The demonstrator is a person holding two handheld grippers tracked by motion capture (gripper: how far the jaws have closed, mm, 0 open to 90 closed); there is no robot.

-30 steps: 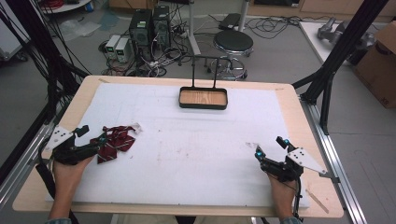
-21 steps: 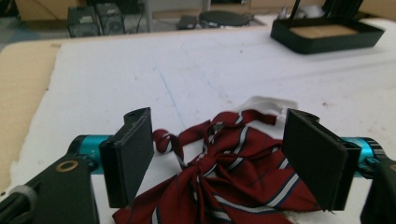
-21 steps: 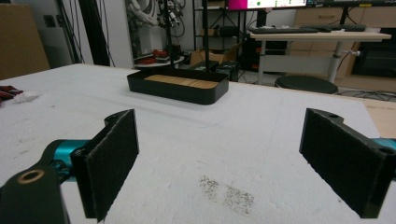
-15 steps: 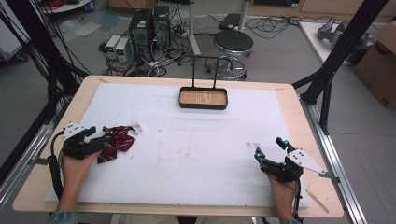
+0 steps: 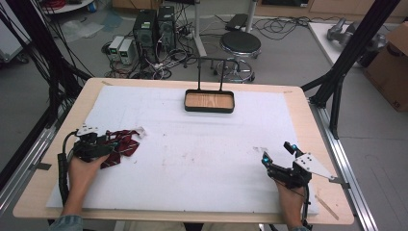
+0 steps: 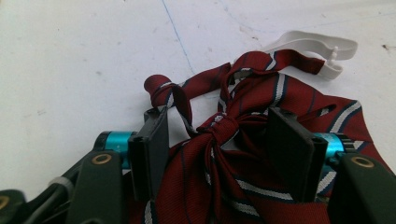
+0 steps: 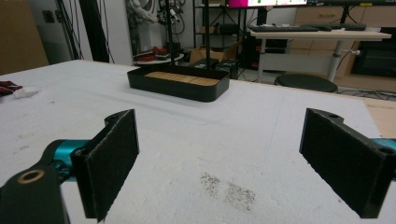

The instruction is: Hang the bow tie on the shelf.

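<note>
A dark red striped bow tie with a white strap lies crumpled at the left of the white table cover. My left gripper is down over its near end. In the left gripper view the tie's knot sits between the two black jaws of the left gripper. The jaws have just been closing, and a small gap still shows on each side of the knot. My right gripper rests at the front right, open with nothing between its jaws.
A black tray with a wooden bottom and a tall black handle stands at the back middle of the cover, also seen ahead in the right gripper view as the tray. Bare wooden table edge borders the cover.
The left hand has moved right onto the tie and sunk a little, and its jaws have narrowed around the knot. The right hand has stayed put.
</note>
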